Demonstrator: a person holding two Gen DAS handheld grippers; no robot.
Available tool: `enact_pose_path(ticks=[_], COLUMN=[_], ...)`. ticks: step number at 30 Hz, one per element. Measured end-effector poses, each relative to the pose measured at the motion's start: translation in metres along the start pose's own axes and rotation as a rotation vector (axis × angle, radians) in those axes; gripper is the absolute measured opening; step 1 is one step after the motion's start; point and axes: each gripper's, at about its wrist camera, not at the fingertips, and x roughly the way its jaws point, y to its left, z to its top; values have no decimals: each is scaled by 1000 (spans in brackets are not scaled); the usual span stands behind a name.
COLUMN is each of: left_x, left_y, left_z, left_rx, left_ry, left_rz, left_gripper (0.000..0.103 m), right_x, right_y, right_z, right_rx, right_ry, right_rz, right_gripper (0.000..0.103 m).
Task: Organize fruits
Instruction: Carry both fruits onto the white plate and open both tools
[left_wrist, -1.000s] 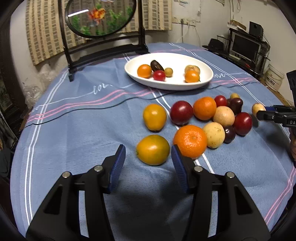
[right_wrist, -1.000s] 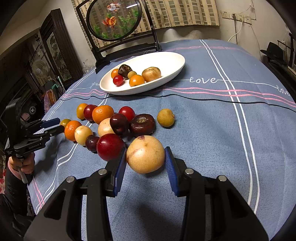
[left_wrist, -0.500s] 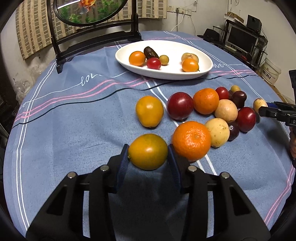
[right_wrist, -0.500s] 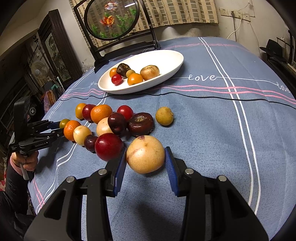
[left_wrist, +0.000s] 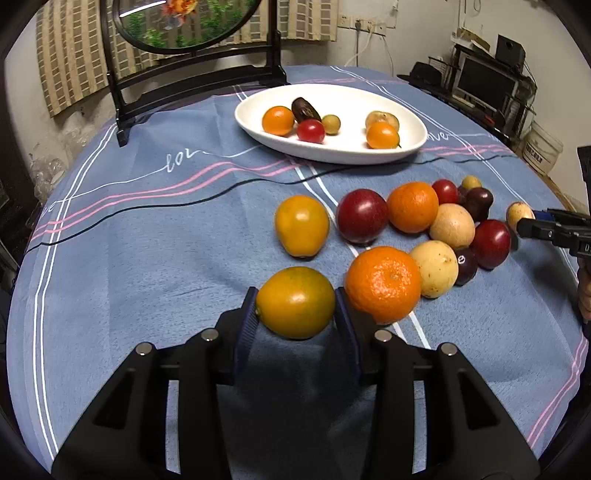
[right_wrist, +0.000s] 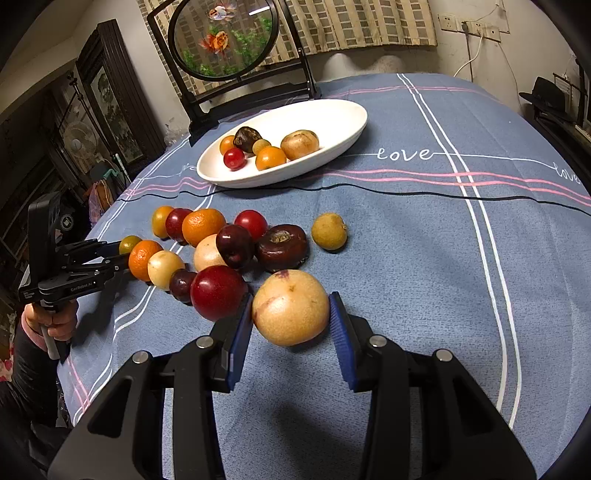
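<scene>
Round table under blue cloth (left_wrist: 147, 258) with pink and white stripes and "love" script; curtained window and a round fish-painting screen on a black stand (right_wrist: 225, 40) at 12 o'clock.

White oval dish (left_wrist: 332, 147) toward 12 o'clock in left wrist view, holding six small fruits: two orange, one red, one dark, two tan.

Loose fruit cluster on cloth at centre, well apart from dish.

Left gripper (left_wrist: 295, 325): fingers narrowed onto yellow-orange fruit (left_wrist: 295, 302), both blue pads (left_wrist: 246, 325) touching its sides; fruit low on cloth, whether lifted cannot be told. Right pad also touching or just beside tangerine (left_wrist: 382, 284) at 3 o'clock of the gripped fruit. Gripper held level, pointed toward 12 o'clock. In right wrist view, seen at 9 o'clock, gripped pistol-style by a hand (right_wrist: 55, 321), tips among the near fruits.

Right gripper (right_wrist: 291, 325): fingers set around large tan fruit (right_wrist: 291, 306), left pad touching it, right pad just beside with a thin gap or bare contact, cannot tell which. Red plum (right_wrist: 218, 291) pressed against outer side of left finger. Dark brown fruit (right_wrist: 282, 247) at 12 o'clock of tan fruit; small yellow-green fruit (right_wrist: 328, 230) at 1 o'clock, apart from the rest.
</scene>
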Motion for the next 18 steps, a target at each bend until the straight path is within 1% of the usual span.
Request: enact_pose_path(ticks=[2, 4, 5, 8, 11, 13, 14, 16, 18], left_x=[-4, -9, -10, -21, -30, -32, -30, -25, -12], left_y=[3, 6, 7, 10, 6, 2, -1, -4, -9], left_z=[1, 5, 7, 22, 46, 62, 75, 94, 118], left_rx=[-20, -52, -62, -88, -96, -106, -113, -131, -151], left_ry=[-10, -19, -23, -55, -95, -114, -125, -136, -138], left_rz=[0, -12, -18, -34, -44, -51, -54, -52, -57], left_gripper=[42, 42, 42, 42, 42, 42, 42, 42, 42], right_x=[-3, -7, -9, -13, -18, -19, -18, -10, 3], right_y=[1, 6, 10, 20, 29, 34, 34, 31, 23], right_z=[0, 2, 5, 18, 43, 65, 75, 99, 122], right_rx=[-5, -21, -32, -60, -90, -99, -96, -69, -27], right_ry=[-18, -45, -53, -73, -115, -157, -179, -215, -237], right_rz=[-8, 10, 22, 20, 20, 7, -3, -32, -35], right_gripper=[41, 42, 42, 42, 42, 42, 42, 42, 42])
